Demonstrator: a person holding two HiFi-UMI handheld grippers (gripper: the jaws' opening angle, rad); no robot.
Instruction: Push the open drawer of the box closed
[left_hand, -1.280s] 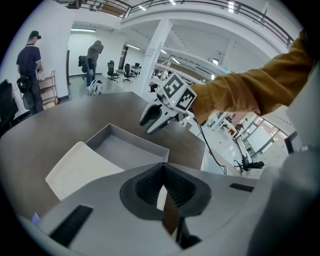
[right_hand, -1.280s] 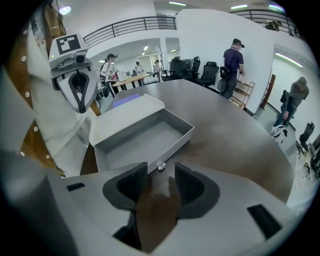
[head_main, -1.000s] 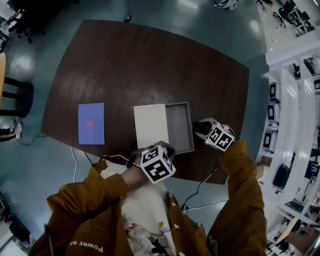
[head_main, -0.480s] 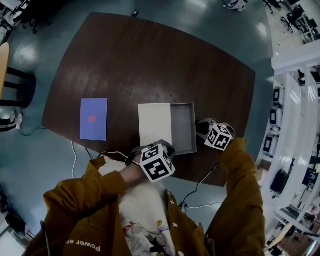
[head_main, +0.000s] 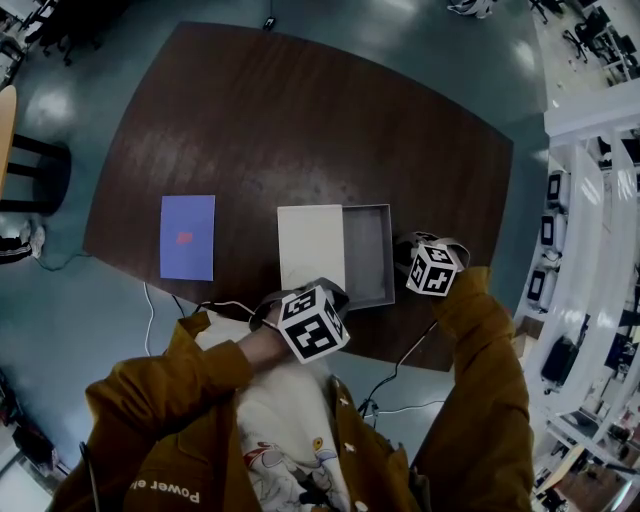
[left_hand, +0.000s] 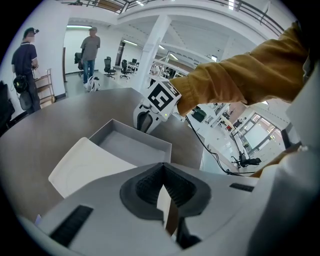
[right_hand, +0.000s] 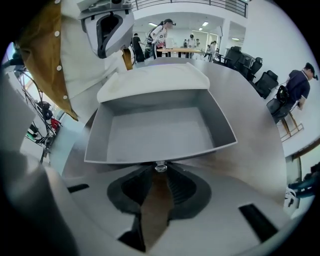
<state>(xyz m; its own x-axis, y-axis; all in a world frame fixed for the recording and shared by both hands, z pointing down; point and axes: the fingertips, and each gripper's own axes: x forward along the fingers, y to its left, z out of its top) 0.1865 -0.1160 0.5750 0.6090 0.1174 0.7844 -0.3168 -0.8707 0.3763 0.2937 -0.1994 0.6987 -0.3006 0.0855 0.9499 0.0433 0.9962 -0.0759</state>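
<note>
Pointing steeply down from a mustard-sleeved arm, the right gripper (head_main: 405, 252) sits just right of the flat white rectangular box (head_main: 310, 246), at the front wall of its shallow grey drawer (head_main: 368, 255). Its jaws, half apart, have just been closing, with the drawer's small clear knob (right_hand: 160, 167) between their tips, not clearly pinched. The left gripper (head_main: 326, 291) slants down at the box's near edge, jaws clenched together with nothing between them. The box lies on the dark brown wooden table (head_main: 300, 120). The drawer stands slid out to the box's right, its pale grey floor and low walls exposed.
</note>
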